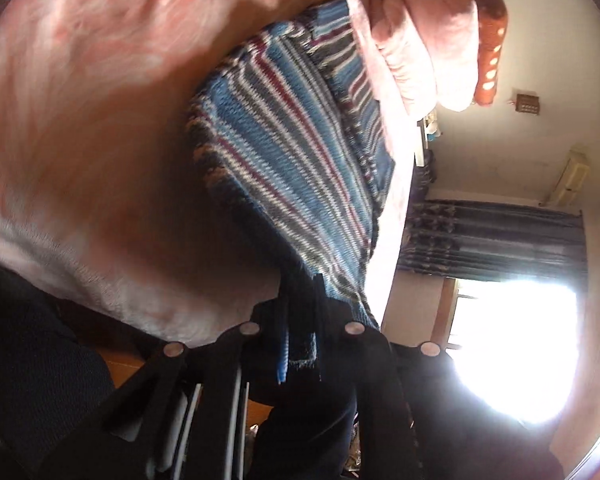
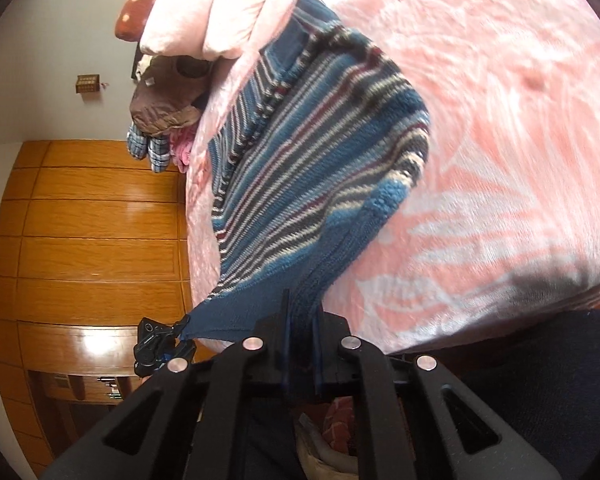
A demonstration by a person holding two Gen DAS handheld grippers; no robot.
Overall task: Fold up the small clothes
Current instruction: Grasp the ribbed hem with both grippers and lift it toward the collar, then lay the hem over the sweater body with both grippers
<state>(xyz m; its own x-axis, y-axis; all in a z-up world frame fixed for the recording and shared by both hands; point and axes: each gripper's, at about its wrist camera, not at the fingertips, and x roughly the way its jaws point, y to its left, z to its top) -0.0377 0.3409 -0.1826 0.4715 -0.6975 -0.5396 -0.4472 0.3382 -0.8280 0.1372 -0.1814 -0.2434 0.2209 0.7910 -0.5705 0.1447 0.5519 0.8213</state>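
Knitted sweater [image 2: 300, 168]; fleecy blanket [image 2: 500, 140]; glossy wood [image 2: 92, 220].

Blue, white and maroon striped knit garment [image 2: 312, 168]; pink-and-white patterned blanket [image 2: 500, 140].

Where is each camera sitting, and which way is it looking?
Left wrist view: sits on the left hand-held gripper, looking along its fingers at the striped sweater on the pink blanket, with a bright window to the right; only the black gripper frame shows.
Right wrist view: sits on the right hand-held gripper, facing the same sweater and blanket, wooden wardrobe on the left; the left gripper shows at the sweater's corner.
Shared: sweater, blanket, pink pillows.
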